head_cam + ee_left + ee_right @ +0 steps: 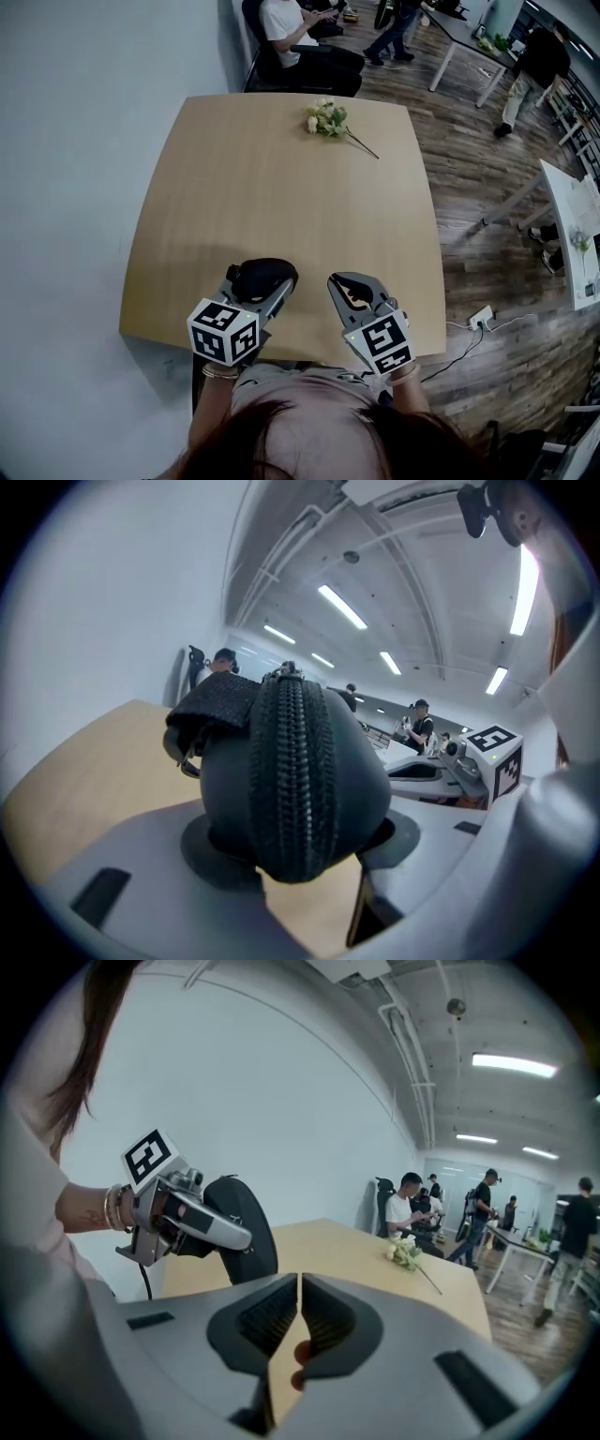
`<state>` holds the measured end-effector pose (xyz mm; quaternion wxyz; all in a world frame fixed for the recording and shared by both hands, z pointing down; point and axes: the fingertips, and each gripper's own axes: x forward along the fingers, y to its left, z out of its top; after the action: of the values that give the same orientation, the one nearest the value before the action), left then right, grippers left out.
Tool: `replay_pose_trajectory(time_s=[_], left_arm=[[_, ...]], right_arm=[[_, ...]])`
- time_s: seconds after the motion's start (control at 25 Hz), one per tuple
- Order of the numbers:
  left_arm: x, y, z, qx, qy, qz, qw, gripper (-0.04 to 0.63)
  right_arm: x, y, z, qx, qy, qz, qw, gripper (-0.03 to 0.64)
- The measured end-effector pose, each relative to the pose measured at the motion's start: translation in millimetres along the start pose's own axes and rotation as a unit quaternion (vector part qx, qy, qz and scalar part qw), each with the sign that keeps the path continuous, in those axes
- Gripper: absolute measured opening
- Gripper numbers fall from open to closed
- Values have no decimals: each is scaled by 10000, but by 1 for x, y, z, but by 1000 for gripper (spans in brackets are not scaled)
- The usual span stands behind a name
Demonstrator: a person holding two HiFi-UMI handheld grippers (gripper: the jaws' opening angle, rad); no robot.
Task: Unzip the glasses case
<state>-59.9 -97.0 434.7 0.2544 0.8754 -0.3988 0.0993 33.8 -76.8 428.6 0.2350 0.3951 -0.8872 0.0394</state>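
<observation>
The black glasses case (270, 272) is held a little above the near edge of the wooden table (281, 197), with my left gripper (255, 287) shut on it. In the left gripper view the case (291, 780) fills the space between the jaws, its closed zip running up the middle and facing the camera, a strap tab at its top left. My right gripper (350, 287) hovers just right of the case, shut with nothing in it. In the right gripper view its jaws (298, 1309) meet, and the case (246, 1227) shows to the left.
A small bunch of white flowers (326, 119) lies at the table's far side. A white wall runs along the left. Beyond the table a person sits on a chair (300, 42), and other people and desks stand on the wooden floor to the right.
</observation>
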Motion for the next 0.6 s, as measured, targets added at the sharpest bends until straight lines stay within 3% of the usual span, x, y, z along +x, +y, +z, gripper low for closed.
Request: replay_pose_trajectory(time_s=[0.36, 0.6], left_arm=[[-26, -43, 18, -254, -734, -89, 9969, 238], [-48, -76, 27, -431, -1308, -147, 9904, 238]], right_arm=[[-38, -4, 1, 726, -381, 22, 9966, 25], [-70, -4, -5, 972, -547, 7, 9938, 15]])
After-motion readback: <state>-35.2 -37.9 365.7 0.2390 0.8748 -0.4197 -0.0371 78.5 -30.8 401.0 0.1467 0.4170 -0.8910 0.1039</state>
